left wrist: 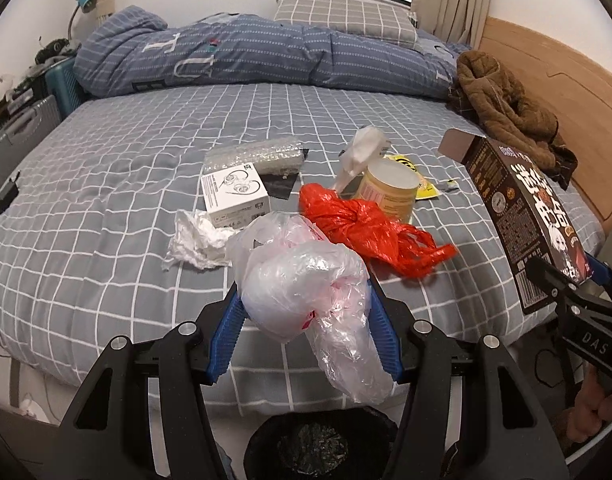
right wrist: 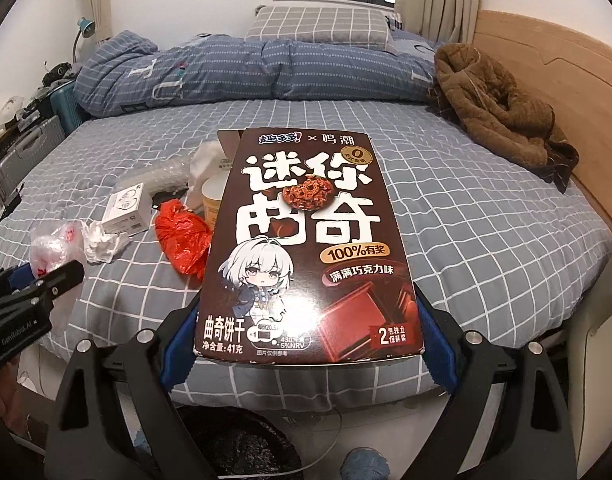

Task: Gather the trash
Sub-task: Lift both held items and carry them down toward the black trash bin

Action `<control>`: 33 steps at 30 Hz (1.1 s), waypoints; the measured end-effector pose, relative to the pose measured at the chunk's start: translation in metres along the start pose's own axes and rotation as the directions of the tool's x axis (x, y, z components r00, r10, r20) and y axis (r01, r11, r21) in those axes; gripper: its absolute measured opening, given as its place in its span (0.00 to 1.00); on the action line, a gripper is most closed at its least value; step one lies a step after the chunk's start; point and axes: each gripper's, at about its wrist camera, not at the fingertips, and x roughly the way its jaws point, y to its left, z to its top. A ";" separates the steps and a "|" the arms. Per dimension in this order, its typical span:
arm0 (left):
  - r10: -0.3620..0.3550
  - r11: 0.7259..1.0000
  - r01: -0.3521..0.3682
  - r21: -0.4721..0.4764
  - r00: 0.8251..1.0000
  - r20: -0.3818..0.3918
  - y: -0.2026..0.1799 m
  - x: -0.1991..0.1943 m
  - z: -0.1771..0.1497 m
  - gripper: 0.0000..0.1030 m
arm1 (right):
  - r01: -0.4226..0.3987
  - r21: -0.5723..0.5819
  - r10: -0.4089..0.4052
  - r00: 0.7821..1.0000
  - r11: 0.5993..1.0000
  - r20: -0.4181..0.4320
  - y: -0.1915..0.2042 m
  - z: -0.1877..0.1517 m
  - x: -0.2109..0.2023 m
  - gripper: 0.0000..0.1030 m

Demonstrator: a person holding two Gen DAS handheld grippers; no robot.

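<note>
At the bottom centre of the left wrist view, the left gripper (left wrist: 306,320) has its blue fingers (left wrist: 226,334) about half closed on a crumpled clear plastic bag (left wrist: 306,280), lifted clear of the bed (left wrist: 106,200); a loose tail hangs past the lower finger. Centre frame in the right wrist view, the right gripper (right wrist: 306,340) clamps a brown cookie box (right wrist: 310,248) by its two long edges, fingers spread wide. A dark-lined bin (left wrist: 314,444) sits at the bottom edge, below both loads. More trash lies mid-frame: red bag (left wrist: 366,228), white tissue (left wrist: 198,240), small white box (left wrist: 234,196), yellow cup (left wrist: 390,190). Risks: the slippery bag could slide out through its tail, and the wide box could catch the bin's rim or twist free.
</note>
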 end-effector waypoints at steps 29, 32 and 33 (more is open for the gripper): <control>0.000 0.999 0.002 -0.051 0.999 0.040 0.010 -0.078 -0.055 0.55 | -0.080 -0.052 0.082 0.995 0.996 0.058 0.019 -0.039 -0.077 0.85; 0.001 0.999 0.000 -0.051 1.000 0.028 0.011 -0.080 -0.064 0.55 | -0.081 -0.055 0.084 0.995 0.995 0.049 0.020 -0.044 -0.078 0.85; -0.001 0.999 0.002 -0.051 1.000 0.024 0.012 -0.081 -0.067 0.55 | -0.080 -0.055 0.083 0.996 0.995 0.045 0.021 -0.047 -0.079 0.85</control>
